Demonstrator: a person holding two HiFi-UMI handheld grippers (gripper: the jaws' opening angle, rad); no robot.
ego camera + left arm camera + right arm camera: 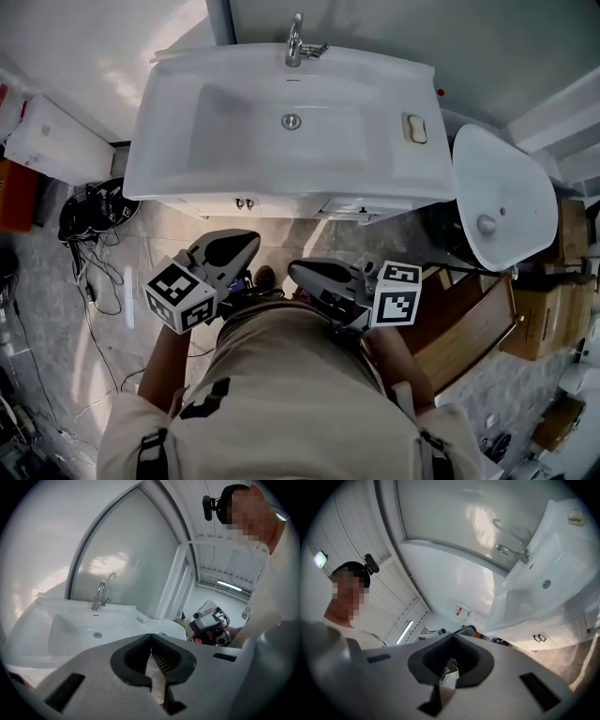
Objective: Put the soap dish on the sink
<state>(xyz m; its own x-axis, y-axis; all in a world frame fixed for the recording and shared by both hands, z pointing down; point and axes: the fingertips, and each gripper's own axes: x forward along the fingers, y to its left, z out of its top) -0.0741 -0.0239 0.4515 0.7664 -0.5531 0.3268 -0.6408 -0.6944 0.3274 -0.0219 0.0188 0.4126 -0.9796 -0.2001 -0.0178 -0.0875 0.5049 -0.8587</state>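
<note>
Head view: white sink (167, 155) stood ahead of both grippers. The soap dish (414, 128) lay on the sink's rim, well apart from the right hand-held gripper (311, 274), ahead and to its right. The left hand-held gripper (231, 250) was just beside it.

Left gripper view: left hand-held gripper (151, 637) clenched, empty; soap dish (140, 619) ahead, right of the faucet (99, 596).

Right gripper view: right hand-held gripper (451, 638) clenched, empty; soap dish (576, 516) far ahead, upper right.

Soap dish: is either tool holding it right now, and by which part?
Nothing is held. The left tool and right tool are both shut and empty; the soap dish lies on the sink, on its right ledge, apart from both.
</note>
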